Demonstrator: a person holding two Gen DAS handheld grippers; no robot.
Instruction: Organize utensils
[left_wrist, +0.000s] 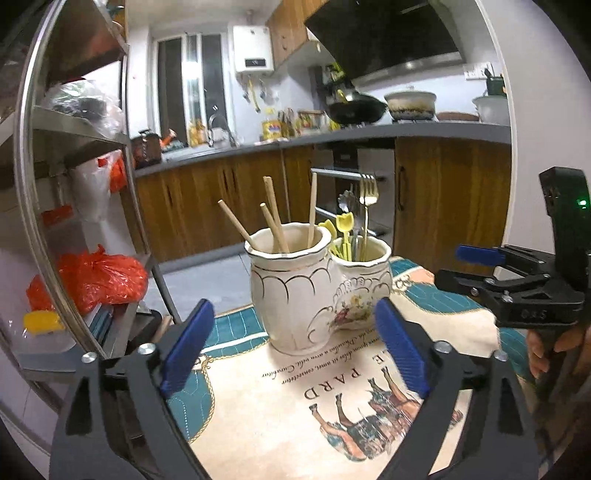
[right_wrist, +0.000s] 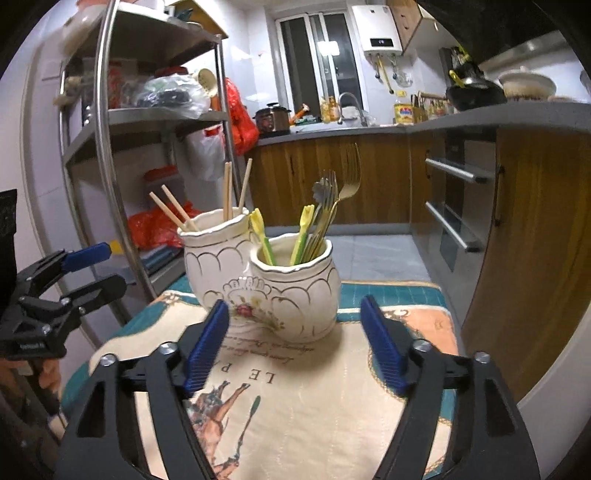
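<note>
A cream ceramic double-pot holder (left_wrist: 295, 295) stands on the printed tablecloth (left_wrist: 295, 417); it also shows in the right wrist view (right_wrist: 280, 291). Its taller pot holds several wooden chopsticks (left_wrist: 273, 218) (right_wrist: 227, 190). The lower pot holds gold forks (left_wrist: 367, 192) (right_wrist: 349, 177), a silver utensil and yellow-green plastic picks (left_wrist: 345, 225) (right_wrist: 304, 229). My left gripper (left_wrist: 295, 350) is open and empty, just in front of the holder. My right gripper (right_wrist: 295, 343) is open and empty, close before the lower pot. Each gripper shows in the other's view, the right one (left_wrist: 476, 266) and the left one (right_wrist: 96, 266).
A steel shelf rack (right_wrist: 107, 147) with bags stands left of the table. Wooden kitchen cabinets (right_wrist: 325, 177), an oven (right_wrist: 458, 199) and a worktop with pots lie behind. The tablecloth ends just past the holder.
</note>
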